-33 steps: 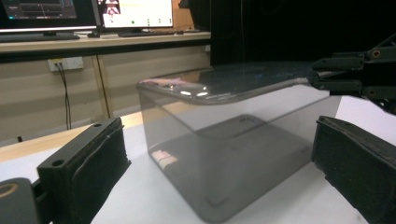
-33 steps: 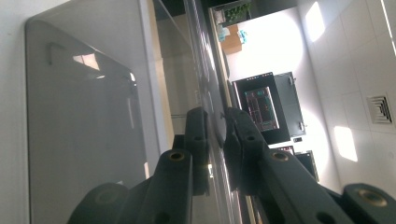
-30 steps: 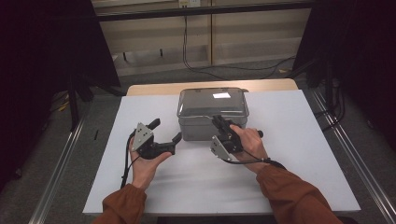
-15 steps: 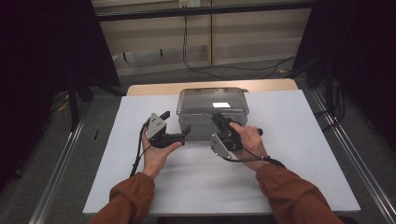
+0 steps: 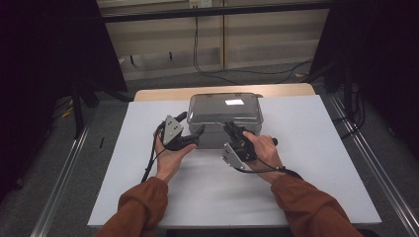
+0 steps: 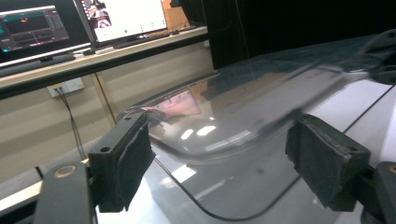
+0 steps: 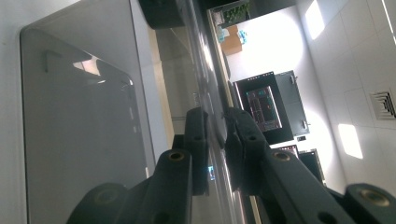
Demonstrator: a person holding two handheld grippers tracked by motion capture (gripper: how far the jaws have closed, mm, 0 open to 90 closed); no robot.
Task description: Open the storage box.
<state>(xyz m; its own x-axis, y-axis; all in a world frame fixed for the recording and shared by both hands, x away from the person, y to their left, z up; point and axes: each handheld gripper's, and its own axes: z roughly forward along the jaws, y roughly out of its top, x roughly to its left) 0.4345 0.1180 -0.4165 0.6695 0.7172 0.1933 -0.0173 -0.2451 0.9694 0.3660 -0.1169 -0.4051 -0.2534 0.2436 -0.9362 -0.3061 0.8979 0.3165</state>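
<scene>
A grey see-through plastic box (image 5: pixel 225 109) with a lid stands at the middle back of the white table (image 5: pixel 316 163). My right gripper (image 5: pixel 229 129) is at the box's front edge; in the right gripper view it (image 7: pixel 217 140) is shut on the thin lid rim (image 7: pixel 205 56). My left gripper (image 5: pixel 191 125) sits at the box's front left corner. Its jaws have just been closing. In the left gripper view the lid's corner (image 6: pixel 210 135) lies between the two pads (image 6: pixel 122 163), which stand apart from it.
Metal rails (image 5: pixel 64 182) run along both sides of the table. A wooden strip (image 5: pixel 163 94) borders its back edge, with cables (image 5: pixel 207 64) on the floor beyond. Monitors (image 6: pixel 116 18) stand on a bench behind the box in the left gripper view.
My left gripper has moved right, up to the box's front left corner, and its jaws have narrowed. The right gripper has stayed clamped at the front rim.
</scene>
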